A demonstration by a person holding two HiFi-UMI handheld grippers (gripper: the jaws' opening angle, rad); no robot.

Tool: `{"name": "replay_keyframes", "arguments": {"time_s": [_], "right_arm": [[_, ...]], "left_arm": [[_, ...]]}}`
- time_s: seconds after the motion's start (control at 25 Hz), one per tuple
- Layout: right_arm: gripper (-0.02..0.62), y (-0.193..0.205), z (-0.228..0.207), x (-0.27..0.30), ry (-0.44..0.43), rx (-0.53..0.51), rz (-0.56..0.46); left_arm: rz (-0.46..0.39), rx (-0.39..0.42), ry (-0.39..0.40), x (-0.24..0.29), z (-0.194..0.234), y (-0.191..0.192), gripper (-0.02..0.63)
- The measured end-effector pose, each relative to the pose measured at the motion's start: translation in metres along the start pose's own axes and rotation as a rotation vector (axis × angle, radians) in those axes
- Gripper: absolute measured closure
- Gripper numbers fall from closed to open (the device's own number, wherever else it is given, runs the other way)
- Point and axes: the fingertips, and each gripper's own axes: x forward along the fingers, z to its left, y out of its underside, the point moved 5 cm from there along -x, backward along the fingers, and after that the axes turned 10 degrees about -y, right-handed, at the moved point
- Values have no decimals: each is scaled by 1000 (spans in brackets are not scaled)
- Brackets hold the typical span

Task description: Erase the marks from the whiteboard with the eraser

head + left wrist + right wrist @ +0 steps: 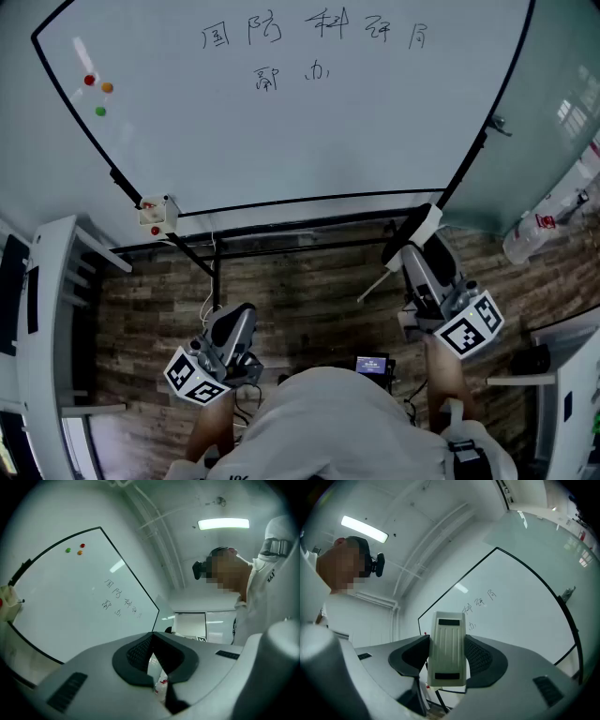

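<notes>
The whiteboard [281, 131] fills the upper head view, with two rows of black handwritten marks [314, 37] near its top. My right gripper [412, 248] is shut on a white eraser [419, 232], held low by the board's lower right corner and apart from the marks. In the right gripper view the ribbed eraser [446, 648] stands between the jaws of the right gripper [446, 660], the marks [480, 604] far beyond. My left gripper [234, 328] hangs low at the left. It is shut and holds nothing [152, 656].
Red [90, 81], orange [107, 87] and green [100, 111] magnets sit at the board's upper left. A small holder [157, 214] hangs at its lower left corner. The black stand rail [281, 239] runs below. A spray bottle [534, 230] stands right, white shelving [56, 309] left.
</notes>
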Motion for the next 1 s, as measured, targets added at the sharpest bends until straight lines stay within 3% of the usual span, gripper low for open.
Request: {"name": "replay_keyframes", "arguments": {"time_s": [0.48,0.72,1.0], "right_arm": [[344,14,10,9,84,10,16],[344,13,13,15,189,-43,0],[344,19,-1,28,326,-127,4]], "left_arm": [[11,-38,-61,-26,35,-6,601],[24,31,-77,-38,55,-20,601],[26,96,-6,-48,75,-38,601]]}}
